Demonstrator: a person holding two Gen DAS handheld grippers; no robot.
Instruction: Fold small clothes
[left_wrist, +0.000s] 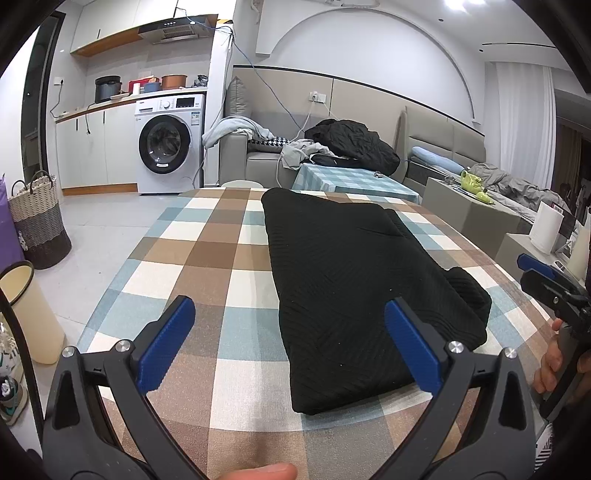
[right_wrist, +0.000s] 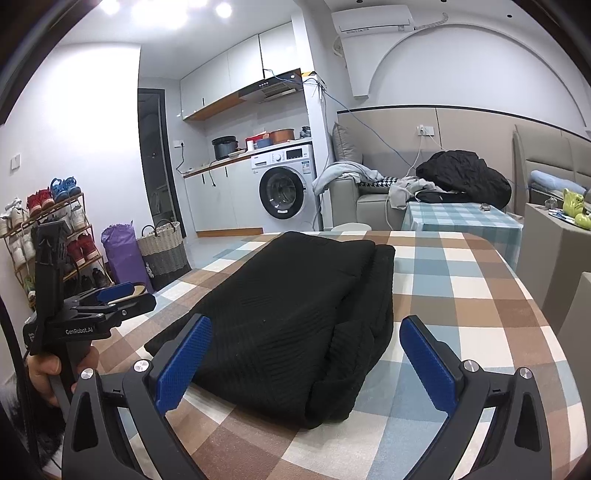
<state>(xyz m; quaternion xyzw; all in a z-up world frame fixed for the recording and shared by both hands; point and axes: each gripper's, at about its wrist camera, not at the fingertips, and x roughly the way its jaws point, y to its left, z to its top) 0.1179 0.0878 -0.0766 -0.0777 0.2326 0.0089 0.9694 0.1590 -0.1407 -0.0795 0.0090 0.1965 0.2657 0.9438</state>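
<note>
A black knit garment (left_wrist: 347, 288) lies folded into a long rectangle on the checked tablecloth (left_wrist: 207, 251); it also shows in the right wrist view (right_wrist: 295, 317). My left gripper (left_wrist: 290, 314) is open and empty, just above the cloth at the garment's near left edge. My right gripper (right_wrist: 306, 332) is open and empty, hovering at the garment's near end. The right gripper shows at the far right of the left wrist view (left_wrist: 535, 273). The left gripper shows at the left of the right wrist view (right_wrist: 125, 295), jaws a little apart.
A woven basket (left_wrist: 38, 218) and a cream bin (left_wrist: 26, 310) stand on the floor left of the table. A washing machine (left_wrist: 168, 144), a sofa with clothes (left_wrist: 351, 144) and a second checked table (left_wrist: 351, 181) lie beyond. A shoe rack (right_wrist: 48, 236) stands at the left.
</note>
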